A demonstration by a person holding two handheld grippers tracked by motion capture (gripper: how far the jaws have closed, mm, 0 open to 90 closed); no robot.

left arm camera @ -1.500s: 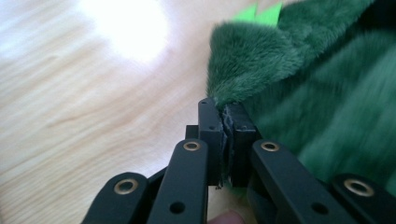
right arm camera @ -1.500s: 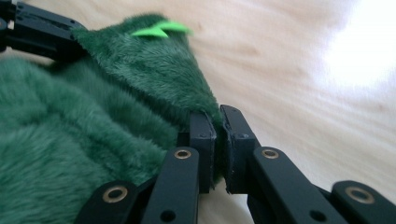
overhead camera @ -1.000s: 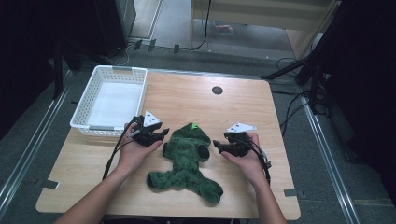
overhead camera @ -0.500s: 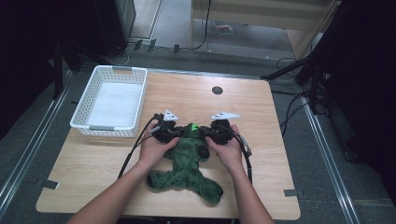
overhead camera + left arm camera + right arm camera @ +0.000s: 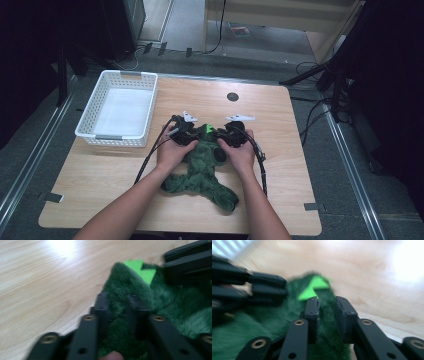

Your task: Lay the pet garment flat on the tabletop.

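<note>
Both grippers pinch the green plush (image 5: 200, 165) at its top end on the table (image 5: 295, 165). The left gripper (image 5: 117, 305) has a fold of fur between its jaws, which have just been opening slightly. The right gripper (image 5: 327, 307), just across from it, likewise grips fur below the bright green patch (image 5: 313, 287), its jaws also having eased apart.

1. One green plush toy (image 5: 200, 167) lies on the table.
2. Two bright green spikes (image 5: 141, 270) stand on the toy's top end.
3. One white basket (image 5: 118, 110) sits at the table's far left.
4. One wooden table (image 5: 285, 165).
5. Two grippers, a left gripper (image 5: 186, 136) and a right gripper (image 5: 226, 137).
6. One round dark hole (image 5: 232, 96) in the tabletop.
</note>
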